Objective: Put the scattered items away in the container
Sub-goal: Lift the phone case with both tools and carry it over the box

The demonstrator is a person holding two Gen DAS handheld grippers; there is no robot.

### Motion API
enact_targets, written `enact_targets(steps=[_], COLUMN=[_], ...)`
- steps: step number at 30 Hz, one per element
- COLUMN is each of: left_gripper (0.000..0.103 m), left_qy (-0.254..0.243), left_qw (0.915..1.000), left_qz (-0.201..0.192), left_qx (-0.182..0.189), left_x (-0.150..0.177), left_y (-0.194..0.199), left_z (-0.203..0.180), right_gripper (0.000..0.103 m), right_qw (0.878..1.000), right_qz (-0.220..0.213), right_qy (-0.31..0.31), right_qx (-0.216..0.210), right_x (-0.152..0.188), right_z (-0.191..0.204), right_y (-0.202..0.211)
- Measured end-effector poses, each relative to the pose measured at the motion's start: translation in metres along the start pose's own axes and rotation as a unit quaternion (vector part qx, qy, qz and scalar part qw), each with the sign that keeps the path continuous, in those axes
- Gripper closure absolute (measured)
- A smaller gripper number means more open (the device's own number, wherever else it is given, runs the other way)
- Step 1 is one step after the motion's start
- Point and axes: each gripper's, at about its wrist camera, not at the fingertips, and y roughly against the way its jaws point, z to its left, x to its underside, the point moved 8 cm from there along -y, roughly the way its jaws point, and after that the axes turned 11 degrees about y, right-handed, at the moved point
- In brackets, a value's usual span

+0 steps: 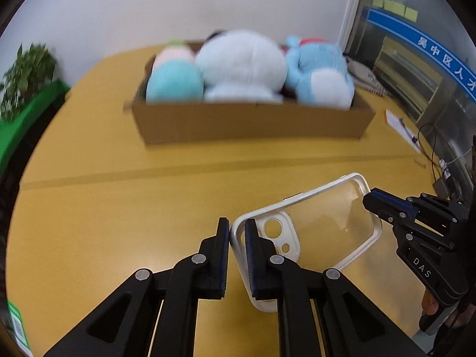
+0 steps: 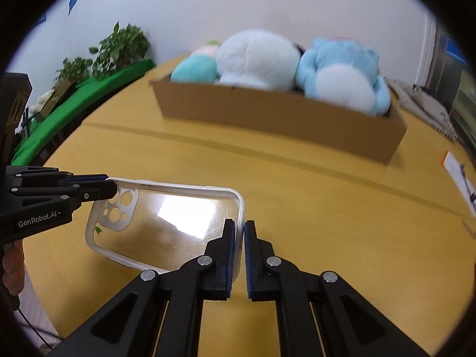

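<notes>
A clear phone case (image 1: 315,226) with a white rim, held above the yellow table (image 1: 119,208) between two grippers. The left gripper (image 1: 237,255) has its jaws clamped on the rim at the camera-cutout end; the right gripper (image 2: 240,255) has its jaws clamped on the opposite end. Beyond stands a cardboard box (image 1: 253,125) filled with plush toys (image 1: 241,59).
</notes>
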Motion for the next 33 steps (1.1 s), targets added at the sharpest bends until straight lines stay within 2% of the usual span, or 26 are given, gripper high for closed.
enact_targets(steps=[4,9,16,19,23,28,33], left_gripper=[0.093,0.093,0.092,0.092,0.092,0.092,0.092], left_qy=[-0.037,-0.060,-0.062,-0.058,-0.055,-0.046,-0.023], left_qw=[0.9976,0.9916,0.9885,0.9897,0.9928,0.9969,0.9997], left_qz=[-0.057,-0.113,-0.136,-0.128,-0.103,-0.061,-0.008], left_qx=[0.012,0.017,0.023,0.027,0.025,0.020,0.006], left_x=[-0.080,-0.177,-0.277,-0.304,-0.320,-0.330,-0.325], left_y=[0.014,0.022,-0.010,-0.034,-0.075,-0.133,-0.185], left_z=[-0.018,-0.039,-0.059,-0.065,-0.068,-0.066,-0.053], right_gripper=[0.097,0.097,0.097,0.097,0.097,0.097,0.097], right_qw=[0.998,0.993,0.987,0.985,0.986,0.989,0.992], right_qz=[-0.044,-0.091,-0.124,-0.127,-0.109,-0.063,-0.009], right_qy=[-0.003,-0.005,-0.029,-0.041,-0.055,-0.071,-0.088], right_qx=[0.038,0.076,0.101,0.105,0.110,0.112,0.091], right_x=[-0.061,-0.140,-0.220,-0.242,-0.261,-0.263,-0.253], right_z=[-0.034,-0.074,-0.127,-0.149,-0.178,-0.203,-0.212], right_y=[0.003,0.001,-0.020,-0.034,-0.068,-0.123,-0.174])
